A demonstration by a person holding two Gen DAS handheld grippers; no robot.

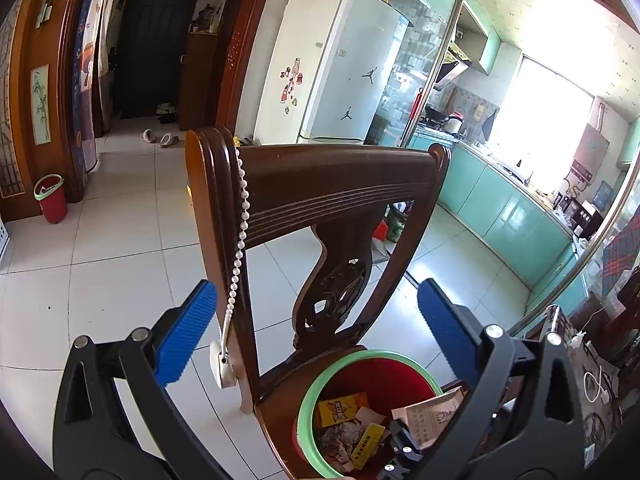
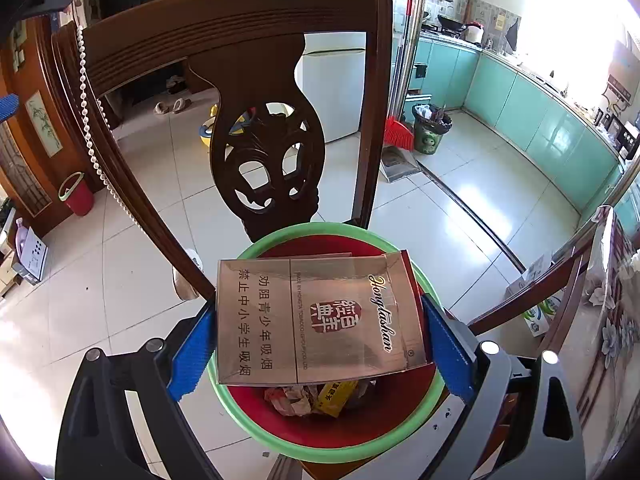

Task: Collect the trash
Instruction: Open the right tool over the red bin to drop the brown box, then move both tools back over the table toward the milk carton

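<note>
Both claws differ: right claw (image 2: 318, 344) clamps cigarette carton (image 2: 316, 320) above bin (image 2: 280, 440), left claw (image 1: 316, 336) apparently gapes empty

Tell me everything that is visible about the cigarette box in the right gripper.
The cigarette box is a flattened silver-grey carton with red edges, a red seal, the script "Hongtashan" and Chinese warning text. The right gripper clamps it between its blue fingers, lying nearly flat, directly above the red bin, which stands on the wooden chair.

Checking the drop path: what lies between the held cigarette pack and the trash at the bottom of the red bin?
Nothing: in the right wrist view the cigarette pack, clamped by the right gripper, hangs over the red bin with only open air above the trash.
</note>
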